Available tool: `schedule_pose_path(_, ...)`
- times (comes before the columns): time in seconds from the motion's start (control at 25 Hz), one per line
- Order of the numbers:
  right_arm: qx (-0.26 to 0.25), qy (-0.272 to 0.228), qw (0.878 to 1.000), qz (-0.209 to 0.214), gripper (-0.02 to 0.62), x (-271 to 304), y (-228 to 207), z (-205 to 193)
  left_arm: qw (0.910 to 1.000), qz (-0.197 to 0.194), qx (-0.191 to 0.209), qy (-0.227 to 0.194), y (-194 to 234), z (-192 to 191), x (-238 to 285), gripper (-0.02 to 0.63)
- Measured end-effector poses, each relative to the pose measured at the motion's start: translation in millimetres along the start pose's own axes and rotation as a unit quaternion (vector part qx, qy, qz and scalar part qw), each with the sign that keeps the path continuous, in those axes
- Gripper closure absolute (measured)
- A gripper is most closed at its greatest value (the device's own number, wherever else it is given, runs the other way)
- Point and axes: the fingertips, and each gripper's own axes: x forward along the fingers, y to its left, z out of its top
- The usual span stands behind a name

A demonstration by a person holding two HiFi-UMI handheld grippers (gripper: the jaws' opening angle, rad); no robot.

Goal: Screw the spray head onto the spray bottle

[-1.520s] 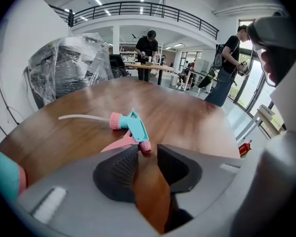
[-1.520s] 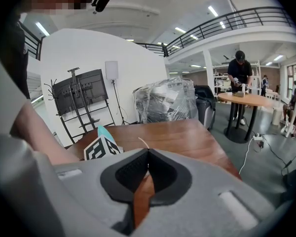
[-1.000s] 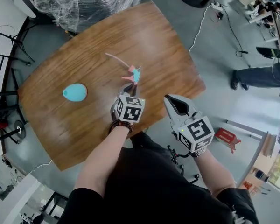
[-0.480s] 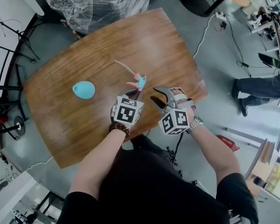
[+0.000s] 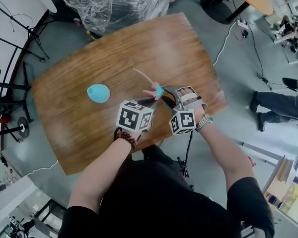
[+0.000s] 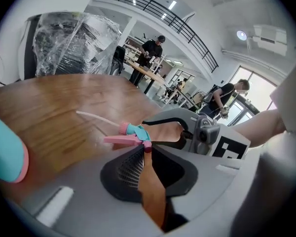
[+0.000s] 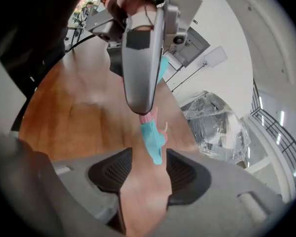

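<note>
Right now my left claw [image 6: 146,151] pinches the spray head [image 6: 133,135] by its pink end, holding it above the table [image 5: 154,43], I judge so the other can take a fresh grip. My right claw [image 7: 150,158] has just been opening and stands spread, the head's teal body between its pads, not pressed. The spray bottle [image 5: 98,92] waits on the table, well apart.

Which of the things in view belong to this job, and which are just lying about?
Job: spray head, held in the left gripper; spray bottle, lying on the table.
Lying about: plastic-wrapped stack; a bystander's legs.
</note>
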Motion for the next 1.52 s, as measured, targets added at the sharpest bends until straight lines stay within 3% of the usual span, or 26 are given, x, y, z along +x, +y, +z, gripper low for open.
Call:
schedule_pose_path(0.52,-0.067,-0.021,0.997,-0.038,0.398,0,-29,44,0.9955,-0.075,-0.053,-0.024,-20,14,-38,0.541)
schedule_pose_path(0.72,-0.088,-0.010,0.995,-0.038,0.472,-4,-38,57,0.9954,-0.074,-0.052,-0.033,-16,19,-53,0.541)
schedule_pose_path(0.92,-0.091,-0.010,0.995,-0.028,0.476,-8,-41,70,0.9944,-0.083,-0.049,-0.044,-18,22,-67,0.535)
schedule_pose_path(1.0,-0.091,-0.016,0.996,-0.021,0.476,-9,-43,76,0.9940,-0.086,-0.041,-0.053,-18,25,-75,0.524)
schedule_pose_path(1.16,-0.072,-0.022,0.997,0.001,0.476,-17,-49,86,0.9937,-0.087,-0.009,-0.071,-21,32,-97,0.415)
schedule_pose_path(1.52,-0.024,-0.031,0.998,0.057,0.476,-43,-73,110,0.9888,-0.022,0.090,-0.117,5,30,-174,0.385)
